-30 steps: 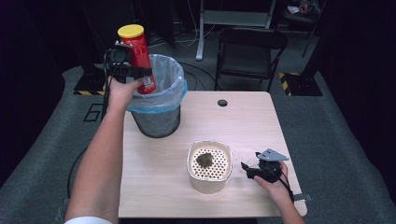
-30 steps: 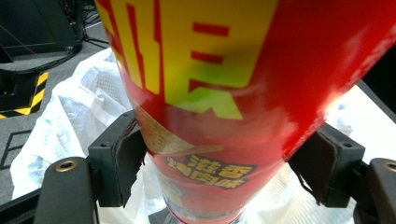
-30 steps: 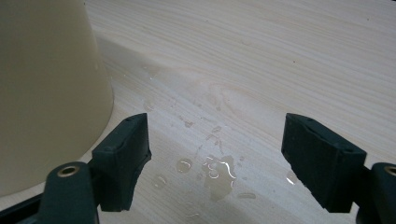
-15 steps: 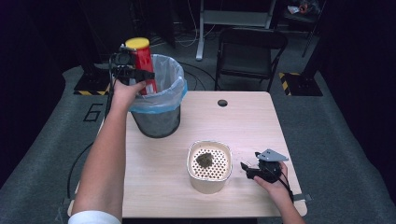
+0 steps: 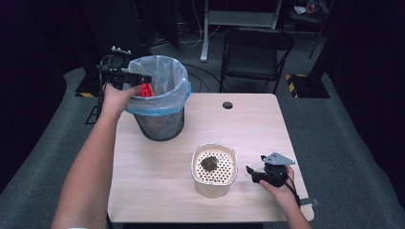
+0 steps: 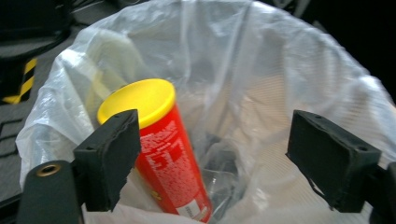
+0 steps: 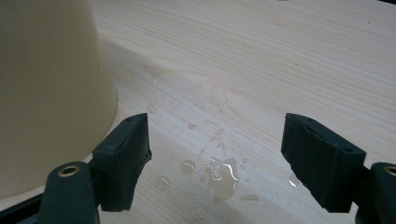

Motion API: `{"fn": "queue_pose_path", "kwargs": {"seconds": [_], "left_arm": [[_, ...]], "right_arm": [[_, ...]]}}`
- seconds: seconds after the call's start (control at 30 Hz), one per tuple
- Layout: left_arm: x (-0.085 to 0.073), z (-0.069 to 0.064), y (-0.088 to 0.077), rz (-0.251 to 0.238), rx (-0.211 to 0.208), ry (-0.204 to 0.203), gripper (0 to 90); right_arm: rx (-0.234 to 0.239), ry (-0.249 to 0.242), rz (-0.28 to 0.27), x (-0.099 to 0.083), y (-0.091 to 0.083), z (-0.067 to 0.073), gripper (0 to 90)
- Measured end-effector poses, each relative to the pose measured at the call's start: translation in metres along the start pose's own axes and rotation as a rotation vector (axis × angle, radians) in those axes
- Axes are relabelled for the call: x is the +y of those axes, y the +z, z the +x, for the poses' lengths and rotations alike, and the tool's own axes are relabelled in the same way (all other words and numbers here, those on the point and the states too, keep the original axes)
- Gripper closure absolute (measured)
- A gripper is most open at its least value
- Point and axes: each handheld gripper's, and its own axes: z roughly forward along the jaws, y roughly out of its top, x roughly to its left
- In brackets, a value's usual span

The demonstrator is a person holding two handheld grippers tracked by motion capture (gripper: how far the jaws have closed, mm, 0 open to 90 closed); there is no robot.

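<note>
Disposal step nearly done — red can (image 6: 166,154) lies released in the bin (image 5: 165,102), left tool (image 6: 212,158) having just opened, jaws apart. Right tool (image 7: 215,161) wide, empty, on the worktop (image 5: 267,129). Next — withdraw left.

Table and floor around the work

A cream tub (image 5: 214,183) with a perforated insert and a dark clump stands on the wooden table (image 5: 157,176); water drops (image 7: 219,175) lie beside it. A black chair (image 5: 254,52) stands behind, on grey carpet (image 5: 334,138)
</note>
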Motion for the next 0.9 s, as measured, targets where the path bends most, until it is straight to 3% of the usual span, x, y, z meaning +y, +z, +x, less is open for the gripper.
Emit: {"fn": "queue_pose_path", "kwargs": {"seconds": [0.13,0.37,0.57,0.73,0.9], "left_arm": [[-0.003,-0.005,-0.017,-0.009,-0.047,0.055,21.8],[-0.015,-0.012,-0.044,-0.025,-0.102,0.089,22.7],[-0.031,-0.011,-0.065,-0.067,-0.148,0.061,22.8],[-0.054,-0.012,-0.075,-0.066,-0.199,0.077,23.8],[-0.081,-0.017,-0.076,-0.049,-0.219,0.109,24.2]], "right_arm": [[0.006,-0.009,-0.004,0.0,0.0,-0.001,23.1],[0.004,-0.001,-0.003,0.0,0.0,0.0,23.1],[-0.003,0.011,-0.003,0.0,0.0,0.0,23.1],[-0.006,0.01,-0.001,0.0,0.0,0.0,23.1],[-0.005,0.011,-0.004,0.0,0.0,0.0,23.1]]}}
